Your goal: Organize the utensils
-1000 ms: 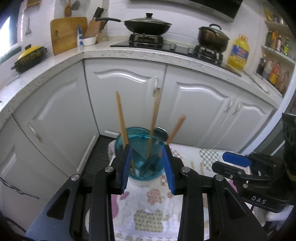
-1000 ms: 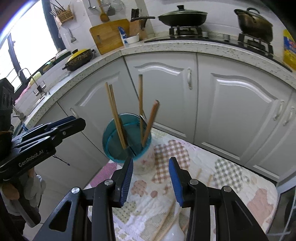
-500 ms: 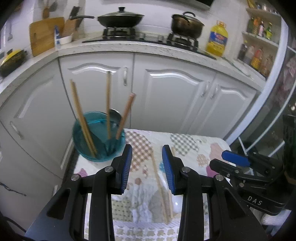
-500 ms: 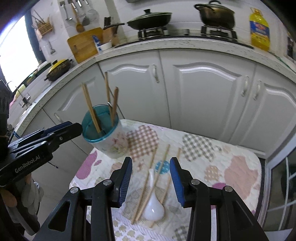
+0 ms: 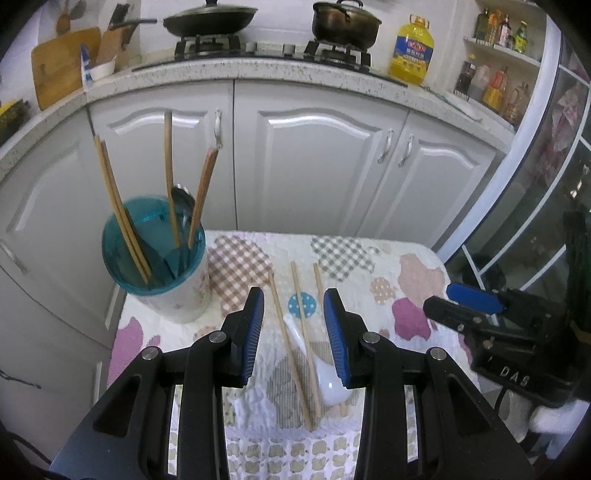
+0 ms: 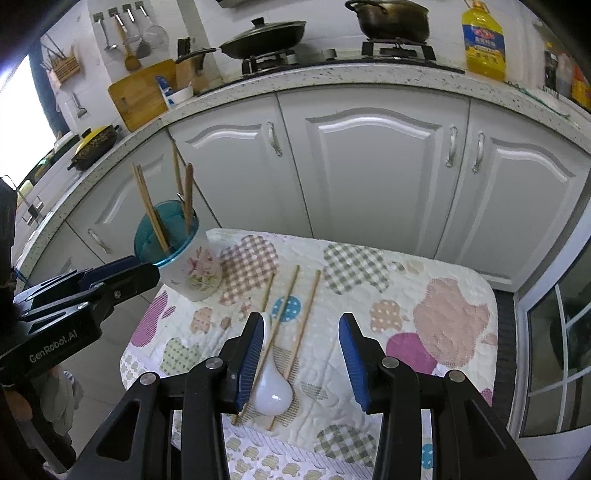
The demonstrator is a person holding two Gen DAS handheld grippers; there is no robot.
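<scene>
A teal-rimmed utensil cup [image 5: 168, 295] [image 6: 195, 269] stands at the table's far left corner and holds several wooden chopsticks [image 5: 110, 199] and a metal spoon [image 5: 183, 201]. Three loose chopsticks [image 5: 301, 321] [image 6: 306, 310] and a white ceramic spoon [image 5: 325, 380] [image 6: 271, 391] lie on the patterned cloth [image 5: 406, 280] [image 6: 436, 306]. My left gripper [image 5: 294, 338] is open and empty above the loose chopsticks. My right gripper [image 6: 303, 354] is open and empty above the spoon and chopsticks.
White kitchen cabinets [image 5: 317, 166] stand close behind the small table. The counter above carries a wok [image 5: 210, 20], a pot [image 5: 345, 24] and a yellow oil bottle [image 5: 412, 51]. A glass door [image 6: 557, 332] is at the right.
Both grippers have pulled back and swung right, away from the cup. The loose chopsticks and white spoon have come into view between their open jaws.
</scene>
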